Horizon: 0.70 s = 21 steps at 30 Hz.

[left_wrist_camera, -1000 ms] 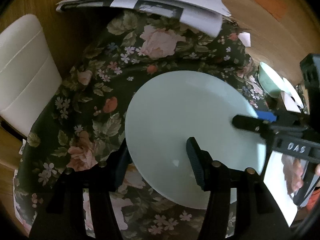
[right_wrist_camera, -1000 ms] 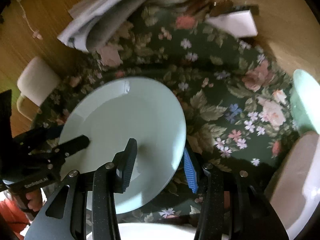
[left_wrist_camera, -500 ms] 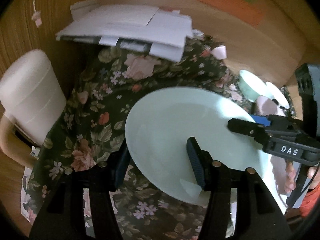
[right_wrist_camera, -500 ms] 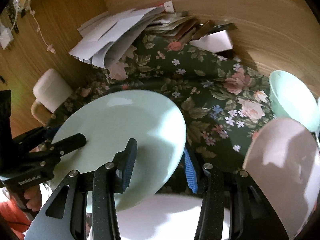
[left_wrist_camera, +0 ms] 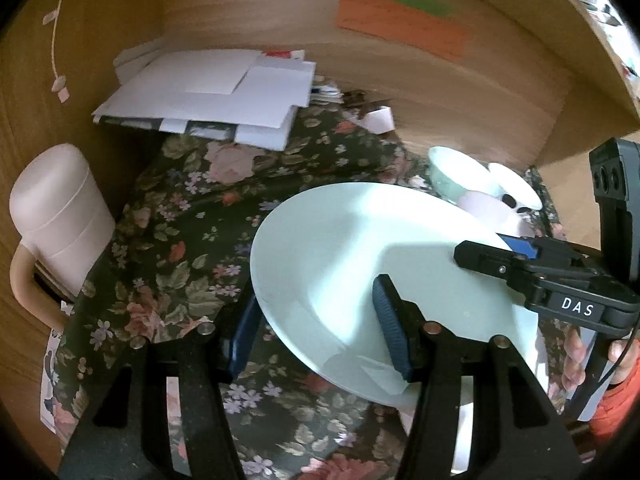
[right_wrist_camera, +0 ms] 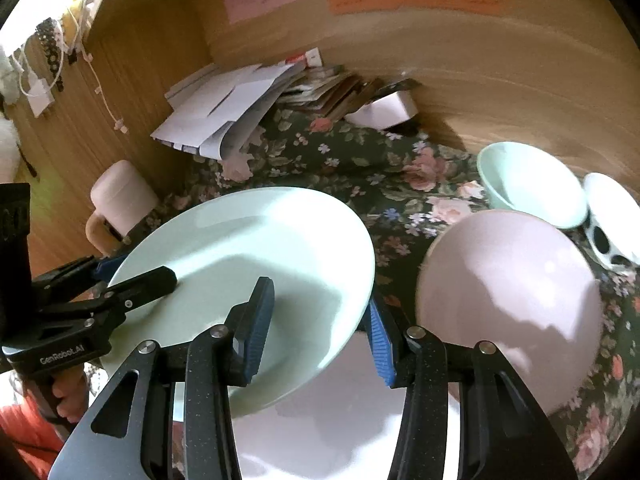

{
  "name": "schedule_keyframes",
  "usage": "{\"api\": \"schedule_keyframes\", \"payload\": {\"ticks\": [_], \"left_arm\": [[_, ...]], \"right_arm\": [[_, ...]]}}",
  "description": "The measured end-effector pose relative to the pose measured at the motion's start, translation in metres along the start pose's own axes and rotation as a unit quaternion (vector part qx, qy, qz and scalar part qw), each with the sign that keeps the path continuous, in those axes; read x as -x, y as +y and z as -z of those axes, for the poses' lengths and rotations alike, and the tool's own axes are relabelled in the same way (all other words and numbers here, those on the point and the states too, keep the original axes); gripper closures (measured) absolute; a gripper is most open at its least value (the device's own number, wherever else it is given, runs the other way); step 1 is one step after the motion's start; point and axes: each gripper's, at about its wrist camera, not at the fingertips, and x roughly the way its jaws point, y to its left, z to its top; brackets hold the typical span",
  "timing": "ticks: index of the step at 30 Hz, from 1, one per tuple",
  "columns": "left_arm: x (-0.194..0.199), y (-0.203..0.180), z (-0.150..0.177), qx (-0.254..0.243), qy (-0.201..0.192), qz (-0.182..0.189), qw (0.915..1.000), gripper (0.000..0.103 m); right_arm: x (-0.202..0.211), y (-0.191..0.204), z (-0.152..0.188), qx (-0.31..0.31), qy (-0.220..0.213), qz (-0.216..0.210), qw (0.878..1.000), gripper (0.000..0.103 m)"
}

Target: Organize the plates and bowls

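Mint plate [left_wrist_camera: 352, 264] lifted higher — tilted, both grippers' jaws clamped on its rim.

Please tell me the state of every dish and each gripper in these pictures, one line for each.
Pale green plate: lifted and tilted, gripped at opposite rims.
Left gripper: shut on the plate's rim.
Right gripper: shut on the plate's rim.
Pink plate: beside the green plate, not gripped.
Green bowl: upright on the cloth.
Spotted bowl: beside the green bowl.
White plate: lying below the grippers.
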Motion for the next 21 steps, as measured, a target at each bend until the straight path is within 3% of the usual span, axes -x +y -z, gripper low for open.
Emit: {"api": "schedule_keyframes", "payload": {"ticks": [21], "left_arm": [[0.024, -0.055, 0.026, -0.048, -0.006, 0.042, 0.9979, 0.048]], "right_arm": [[0.060, -0.012, 0.057, -0.042, -0.045, 0.035, 0.997, 0.061]]}}
